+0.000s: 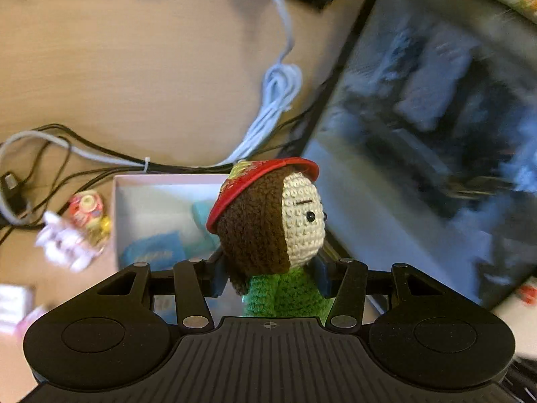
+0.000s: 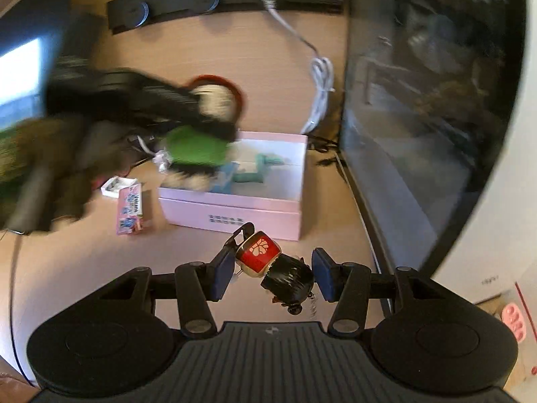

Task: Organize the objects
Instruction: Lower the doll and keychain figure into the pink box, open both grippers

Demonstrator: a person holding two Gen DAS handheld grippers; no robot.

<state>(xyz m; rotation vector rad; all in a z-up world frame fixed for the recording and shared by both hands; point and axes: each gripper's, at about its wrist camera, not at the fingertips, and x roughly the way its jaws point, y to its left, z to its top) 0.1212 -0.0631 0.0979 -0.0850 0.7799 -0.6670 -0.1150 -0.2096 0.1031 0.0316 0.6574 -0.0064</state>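
Note:
My left gripper (image 1: 268, 278) is shut on a crochet doll (image 1: 268, 221) with brown hair, a red hat and a green body; its blue pads press on the neck. Behind it lies an open pink box (image 1: 134, 188) holding teal and blue items. My right gripper (image 2: 273, 268) is shut on a small figurine (image 2: 268, 262) with a red body and black hair, just in front of the pink box (image 2: 235, 211). In the right wrist view the left gripper (image 2: 157, 100), blurred, carries the crochet doll (image 2: 198, 147) over the box's left end.
A dark monitor (image 1: 436, 134) stands right of the box, also the monitor (image 2: 419, 100). White and black cables (image 1: 278, 90) run behind the box. Snack packets (image 1: 80, 228) lie left of it, and a pink packet (image 2: 131, 211). A black strip (image 2: 218, 0) lies at the back of the desk.

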